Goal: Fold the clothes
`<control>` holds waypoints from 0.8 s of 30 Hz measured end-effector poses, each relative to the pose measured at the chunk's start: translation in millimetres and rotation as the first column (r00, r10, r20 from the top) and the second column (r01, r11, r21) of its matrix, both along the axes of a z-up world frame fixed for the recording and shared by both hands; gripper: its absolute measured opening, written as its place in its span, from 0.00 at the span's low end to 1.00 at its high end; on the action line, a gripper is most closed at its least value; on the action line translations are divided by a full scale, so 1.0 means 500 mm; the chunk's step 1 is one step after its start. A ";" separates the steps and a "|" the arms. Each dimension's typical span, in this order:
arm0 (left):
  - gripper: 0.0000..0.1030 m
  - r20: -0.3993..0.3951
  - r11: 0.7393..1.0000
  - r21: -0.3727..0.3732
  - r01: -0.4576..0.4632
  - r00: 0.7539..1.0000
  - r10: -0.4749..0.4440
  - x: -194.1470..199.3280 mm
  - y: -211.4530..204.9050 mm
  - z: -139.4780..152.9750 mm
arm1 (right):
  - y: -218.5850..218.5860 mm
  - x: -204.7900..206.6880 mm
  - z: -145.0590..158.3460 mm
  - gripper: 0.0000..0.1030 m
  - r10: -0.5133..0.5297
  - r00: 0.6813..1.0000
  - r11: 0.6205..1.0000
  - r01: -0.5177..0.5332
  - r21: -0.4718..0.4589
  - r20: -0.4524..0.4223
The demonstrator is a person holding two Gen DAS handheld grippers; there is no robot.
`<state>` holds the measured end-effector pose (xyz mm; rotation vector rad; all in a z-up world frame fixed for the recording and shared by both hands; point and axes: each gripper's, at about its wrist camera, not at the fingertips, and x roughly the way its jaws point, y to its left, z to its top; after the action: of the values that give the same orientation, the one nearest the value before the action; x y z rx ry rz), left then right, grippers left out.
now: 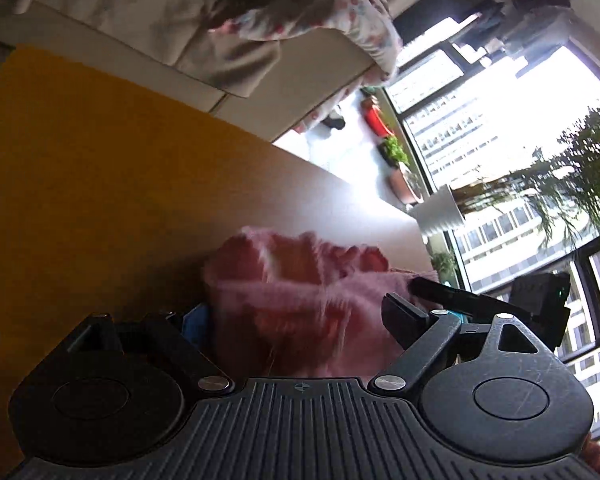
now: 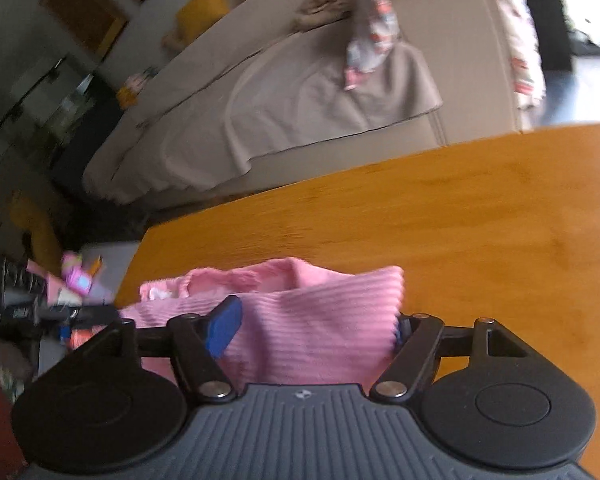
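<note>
Right wrist view, right tongs [image 2: 312, 332] wide around pink garment [image 2: 300, 320], left tongs [image 1: 296, 320] likewise, wooden table [image 2: 480, 220]

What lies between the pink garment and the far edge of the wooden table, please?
Nothing: in the right wrist view the stretch of wooden table beyond the pink garment is bare up to its far edge.
</note>
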<state>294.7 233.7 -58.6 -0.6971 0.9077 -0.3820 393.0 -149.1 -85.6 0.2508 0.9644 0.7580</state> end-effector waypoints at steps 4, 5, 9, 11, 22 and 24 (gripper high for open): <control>0.36 0.005 0.996 0.063 0.055 0.998 -0.055 0.028 -0.029 -0.007 | 0.044 -0.015 0.007 0.24 0.083 0.994 0.991 -0.075 -0.107 0.068; 0.34 0.007 0.995 0.076 0.066 0.998 -0.067 0.025 -0.033 -0.008 | 0.047 -0.018 0.011 0.21 0.093 0.992 0.989 -0.083 -0.118 0.080; 0.23 0.026 0.991 0.103 0.090 0.995 -0.093 0.008 -0.031 0.036 | 0.039 -0.041 0.069 0.10 0.114 0.982 0.987 -0.095 -0.130 0.153; 0.23 0.071 0.984 0.132 0.121 0.989 -0.131 -0.022 -0.041 0.092 | 0.024 -0.075 0.122 0.09 0.131 0.969 0.987 -0.108 -0.115 0.209; 0.23 0.219 0.945 0.218 0.242 0.932 -0.289 -0.355 -0.126 0.222 | -0.076 -0.449 0.242 0.09 0.234 0.899 0.970 -0.187 -0.158 0.371; 0.23 0.203 0.944 0.206 0.258 0.932 -0.299 -0.411 -0.134 0.200 | -0.088 -0.519 0.227 0.09 0.267 0.887 0.959 -0.205 -0.197 0.378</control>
<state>89.3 166.8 41.5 -0.3493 0.8067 -0.6161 133.3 -192.9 27.7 -0.1592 0.6600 0.9123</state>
